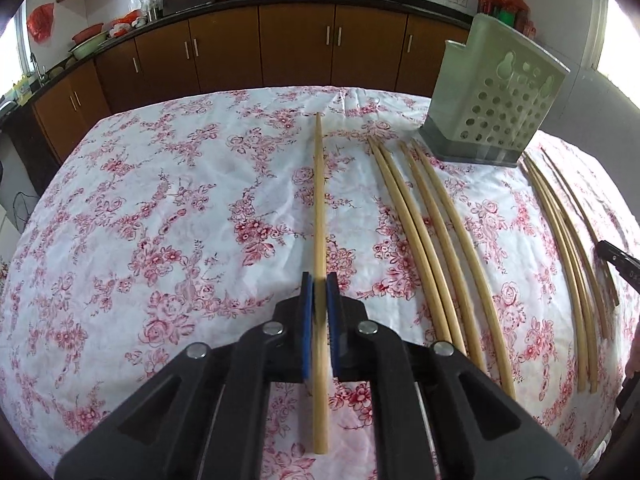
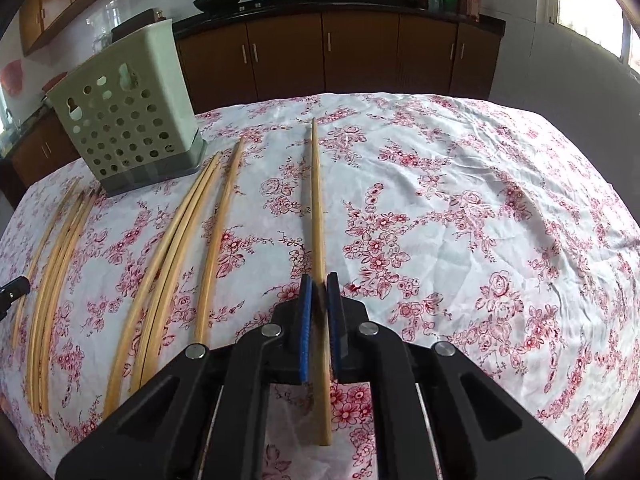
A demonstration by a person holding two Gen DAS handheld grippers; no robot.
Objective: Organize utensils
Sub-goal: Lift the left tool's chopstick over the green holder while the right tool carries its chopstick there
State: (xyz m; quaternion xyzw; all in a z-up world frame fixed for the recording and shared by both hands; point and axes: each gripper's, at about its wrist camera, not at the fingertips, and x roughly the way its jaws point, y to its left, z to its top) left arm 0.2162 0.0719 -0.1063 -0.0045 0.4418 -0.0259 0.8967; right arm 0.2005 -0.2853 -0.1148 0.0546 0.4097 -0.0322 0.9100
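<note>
In the left wrist view my left gripper (image 1: pixel 319 284) is shut on a single bamboo chopstick (image 1: pixel 319 200), which runs straight ahead between the blue pads and sticks out behind them. In the right wrist view my right gripper (image 2: pixel 319 286) is likewise shut on one chopstick (image 2: pixel 317 200). More chopsticks lie in rows on the floral cloth: two pairs (image 1: pixel 424 216) and a bundle (image 1: pixel 568 240) right of the left gripper, and three (image 2: pixel 188 232) plus a bundle (image 2: pixel 56 256) left of the right gripper. The pale green perforated holder (image 1: pixel 496 96) (image 2: pixel 124 120) stands upright at the far side between the rows.
The table carries a white cloth with red flowers (image 1: pixel 160 200) (image 2: pixel 480 220). Behind it runs a brown kitchen counter with cabinets (image 1: pixel 296 48), woks and jars on top. A black piece of the other tool shows at the frame edge (image 1: pixel 616 262) (image 2: pixel 12 290).
</note>
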